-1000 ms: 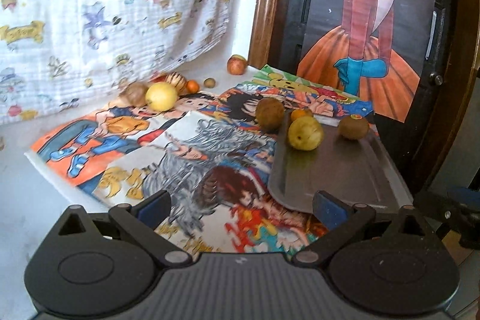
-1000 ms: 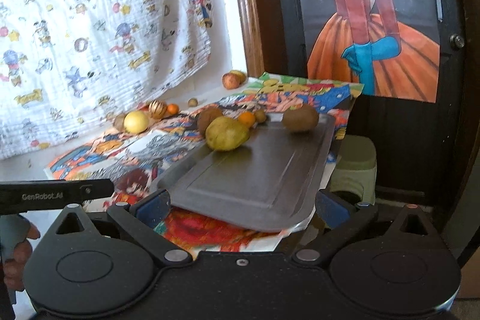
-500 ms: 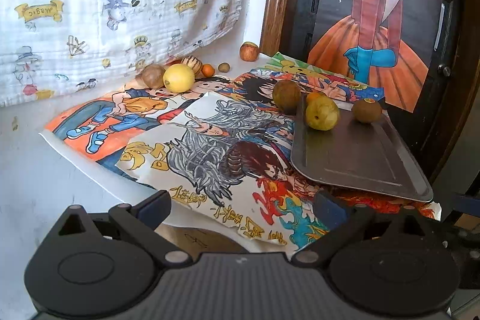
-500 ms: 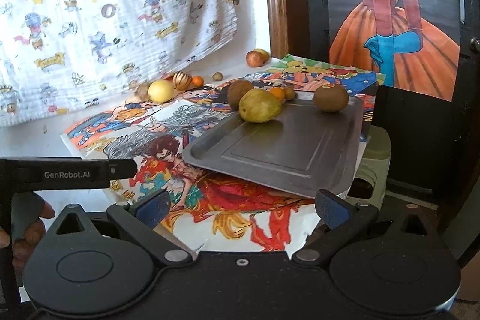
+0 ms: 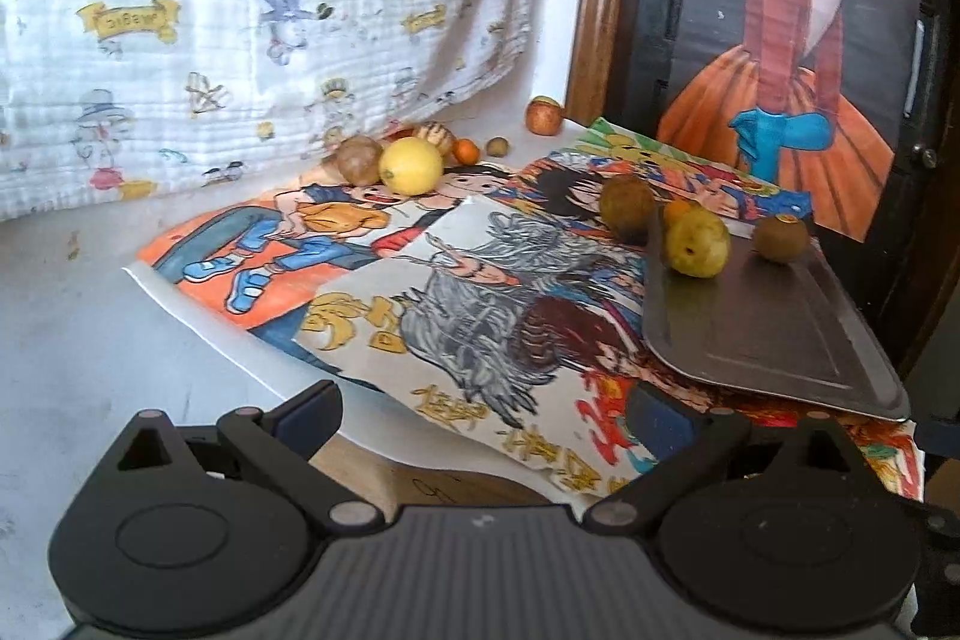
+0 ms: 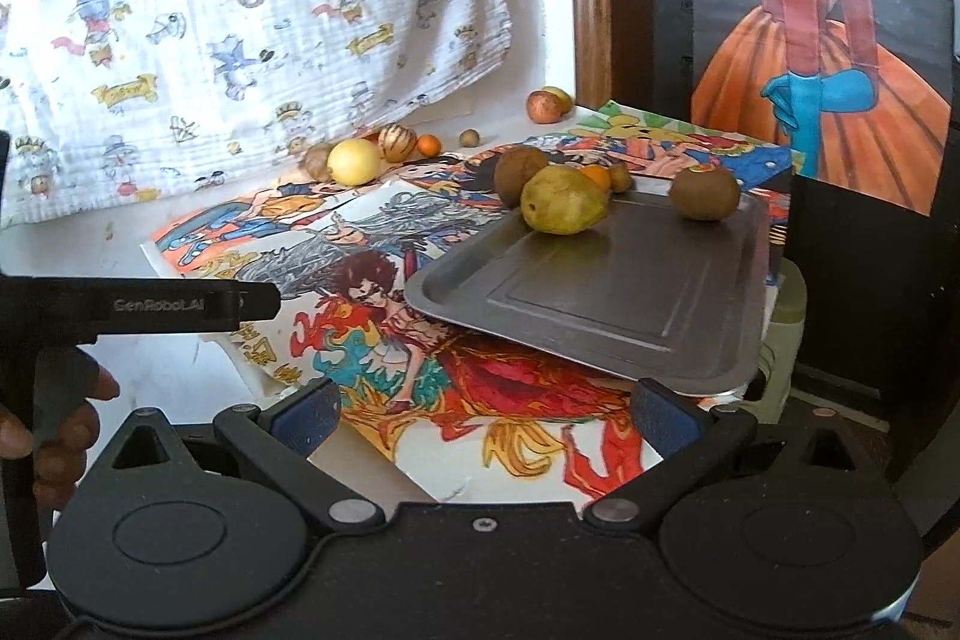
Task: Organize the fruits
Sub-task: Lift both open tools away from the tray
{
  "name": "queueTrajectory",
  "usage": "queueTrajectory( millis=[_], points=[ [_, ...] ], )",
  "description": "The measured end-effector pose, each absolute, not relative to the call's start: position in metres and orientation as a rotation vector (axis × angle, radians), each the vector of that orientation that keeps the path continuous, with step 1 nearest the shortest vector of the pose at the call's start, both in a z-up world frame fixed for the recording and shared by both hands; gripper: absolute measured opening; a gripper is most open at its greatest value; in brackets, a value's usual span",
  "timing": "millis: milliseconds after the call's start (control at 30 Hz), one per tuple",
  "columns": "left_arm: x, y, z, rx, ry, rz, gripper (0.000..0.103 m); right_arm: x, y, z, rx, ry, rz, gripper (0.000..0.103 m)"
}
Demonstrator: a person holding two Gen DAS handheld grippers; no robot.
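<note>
White table against a cartoon-print cloth, bright posters spread under a grey tray [image 6: 588, 304]; I hold both tools back, empty.

My left gripper [image 5: 486, 415] and right gripper [image 6: 486, 412] both stand spread wide, gripping nothing. A pear [image 6: 564, 199] and a kiwi [image 6: 705, 193] sit on the tray's far end; a yellow lemon [image 5: 411, 165] and smaller fruits lie loose by the cloth. I'd reach for the lemon next, level, centring it between the fingers before squeezing. Against a second ago, both cameras sit farther back and show more near table; the fruit hasn't shifted.
</note>
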State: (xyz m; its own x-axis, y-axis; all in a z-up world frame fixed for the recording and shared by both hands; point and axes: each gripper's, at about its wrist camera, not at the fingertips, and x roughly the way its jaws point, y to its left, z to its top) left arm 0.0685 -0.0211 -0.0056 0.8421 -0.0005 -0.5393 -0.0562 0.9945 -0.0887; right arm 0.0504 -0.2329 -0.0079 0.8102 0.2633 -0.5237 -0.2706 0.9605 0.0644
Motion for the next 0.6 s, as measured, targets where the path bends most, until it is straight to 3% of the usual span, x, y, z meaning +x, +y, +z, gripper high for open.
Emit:
queueTrajectory(
  millis=[600],
  points=[
    [0.095,0.005,-0.003,-0.07,0.594,0.132,0.103,0.087,-0.219,0.007,-0.112,0.545,0.394,0.102]
  ],
)
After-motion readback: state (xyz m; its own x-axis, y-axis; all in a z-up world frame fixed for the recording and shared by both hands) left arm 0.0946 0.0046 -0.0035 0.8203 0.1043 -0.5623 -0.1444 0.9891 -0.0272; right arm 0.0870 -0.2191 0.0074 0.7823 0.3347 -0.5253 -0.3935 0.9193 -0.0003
